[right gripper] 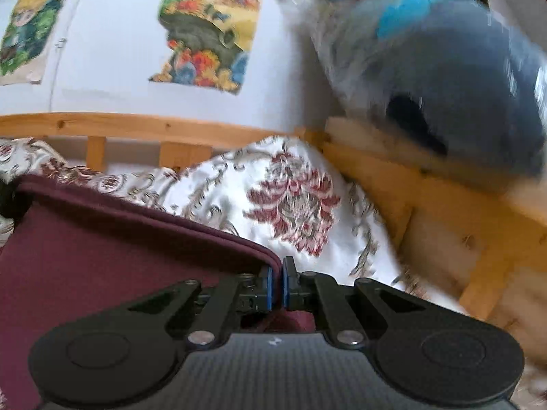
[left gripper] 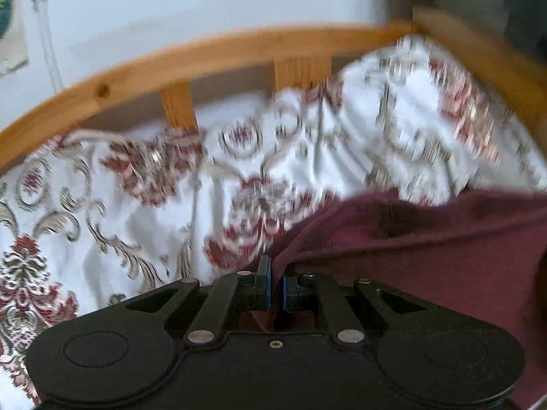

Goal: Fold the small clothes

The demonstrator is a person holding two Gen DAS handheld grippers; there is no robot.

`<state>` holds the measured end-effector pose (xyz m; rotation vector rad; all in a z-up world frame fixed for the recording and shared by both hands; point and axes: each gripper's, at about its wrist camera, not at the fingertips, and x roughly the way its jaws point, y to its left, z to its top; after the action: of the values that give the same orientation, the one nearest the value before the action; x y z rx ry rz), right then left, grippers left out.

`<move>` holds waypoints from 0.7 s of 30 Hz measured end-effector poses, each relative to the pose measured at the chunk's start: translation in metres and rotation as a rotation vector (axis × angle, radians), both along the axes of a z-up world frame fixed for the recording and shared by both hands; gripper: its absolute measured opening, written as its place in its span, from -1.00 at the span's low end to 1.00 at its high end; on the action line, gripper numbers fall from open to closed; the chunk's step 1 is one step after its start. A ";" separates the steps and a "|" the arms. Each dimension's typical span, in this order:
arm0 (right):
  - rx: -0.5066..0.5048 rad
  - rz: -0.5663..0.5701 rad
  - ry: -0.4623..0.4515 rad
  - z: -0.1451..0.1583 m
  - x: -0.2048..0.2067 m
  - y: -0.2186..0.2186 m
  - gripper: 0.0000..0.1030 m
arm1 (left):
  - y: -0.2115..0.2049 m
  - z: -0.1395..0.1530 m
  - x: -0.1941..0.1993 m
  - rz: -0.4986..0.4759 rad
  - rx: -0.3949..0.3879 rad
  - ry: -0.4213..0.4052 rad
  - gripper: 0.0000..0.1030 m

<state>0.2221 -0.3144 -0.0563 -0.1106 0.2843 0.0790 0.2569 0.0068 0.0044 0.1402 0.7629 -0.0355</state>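
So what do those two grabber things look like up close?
Both look alike. The left gripper is a wide matte black plastic body with two round discs at its sides, slanted black link bars with silver rivets, and two short black fingers faced with blue pads. The right gripper has the same shape, but its middle plate shows a woven grey carbon-fibre pattern. No cables or sleeves show.

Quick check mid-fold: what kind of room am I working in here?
Most likely a bedroom, perhaps a child's: a pine bed frame with slats, a patterned bedspread under the maroon garment, and cartoon posters on the white wall.
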 end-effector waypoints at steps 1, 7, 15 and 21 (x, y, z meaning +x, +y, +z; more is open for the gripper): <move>0.005 0.001 0.025 -0.008 0.009 0.000 -0.85 | -0.001 -0.008 0.006 -0.008 0.020 0.021 -0.89; 0.001 -0.028 0.048 -0.024 0.036 0.000 -0.74 | -0.006 -0.029 0.033 -0.016 0.023 0.027 -0.85; -0.012 -0.076 0.004 -0.019 0.028 0.000 0.99 | -0.005 -0.030 0.041 0.022 -0.008 0.069 0.52; -0.167 -0.057 0.012 -0.013 0.015 0.013 1.00 | -0.004 -0.015 0.013 0.078 -0.030 -0.033 0.97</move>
<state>0.2367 -0.3013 -0.0696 -0.2676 0.3059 -0.0007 0.2703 0.0031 -0.0108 0.0823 0.7336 0.0294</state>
